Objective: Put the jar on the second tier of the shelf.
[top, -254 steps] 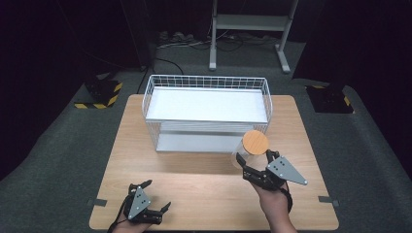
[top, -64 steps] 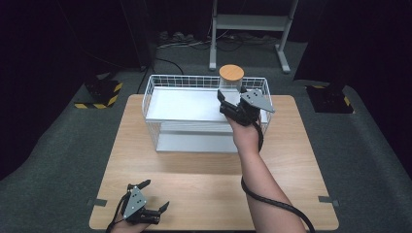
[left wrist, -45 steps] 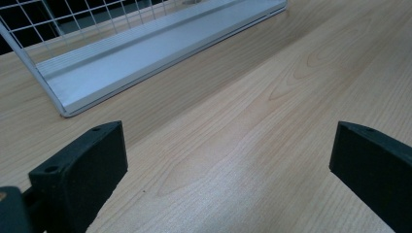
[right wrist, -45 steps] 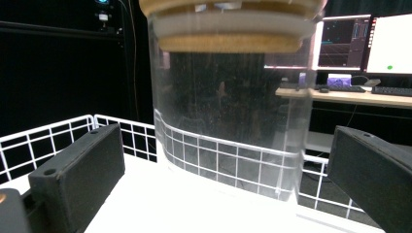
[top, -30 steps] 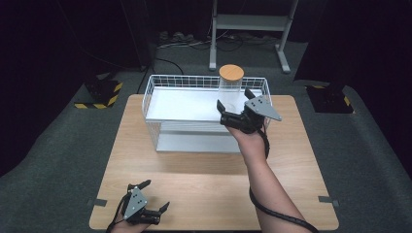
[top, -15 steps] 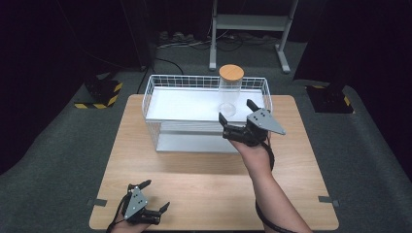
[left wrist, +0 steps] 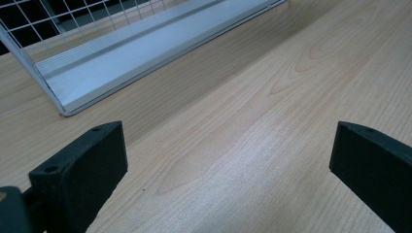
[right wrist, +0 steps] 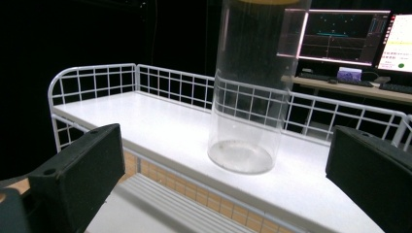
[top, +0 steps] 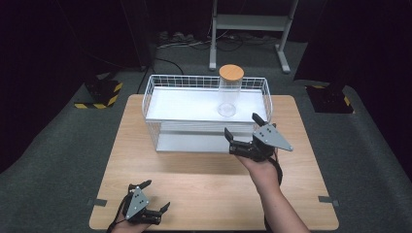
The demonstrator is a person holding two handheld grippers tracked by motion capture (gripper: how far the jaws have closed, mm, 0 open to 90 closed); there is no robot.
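The right gripper (top: 245, 130) had its jaws spread wide and held nothing; it hung just off the near front edge of the white wire rack (top: 160, 87), over the wooden table (top: 194, 184). Between those open jaws, seen from the right gripper view, a tall clear jar (right wrist: 250, 97) stood upright on the rack's white upper shelf (right wrist: 160, 126), apart from both jaws. From the high view the jar (top: 228, 94) carried a round wooden lid (top: 231, 73) and sat toward the right half of the shelf, close to the back rail. I could read no label or printing on the glass or the lid.

The left gripper (top: 153, 198) lay low at the near left corner of the table, its jaws likewise wide apart and empty, well away from the rack. Its own view looked across bare wood grain to the rack's lower shelf (left wrist: 145, 53) and a corner of white wire.

Beyond the rack, in the right gripper view, lit monitors (right wrist: 340, 36) stood on a desk with a keyboard (right wrist: 393, 87); the text on the screens was too small to read. On the dark floor a yellow-and-black striped base (top: 99, 94) sat left of the table, and a metal stand (top: 248, 29) rose behind it.
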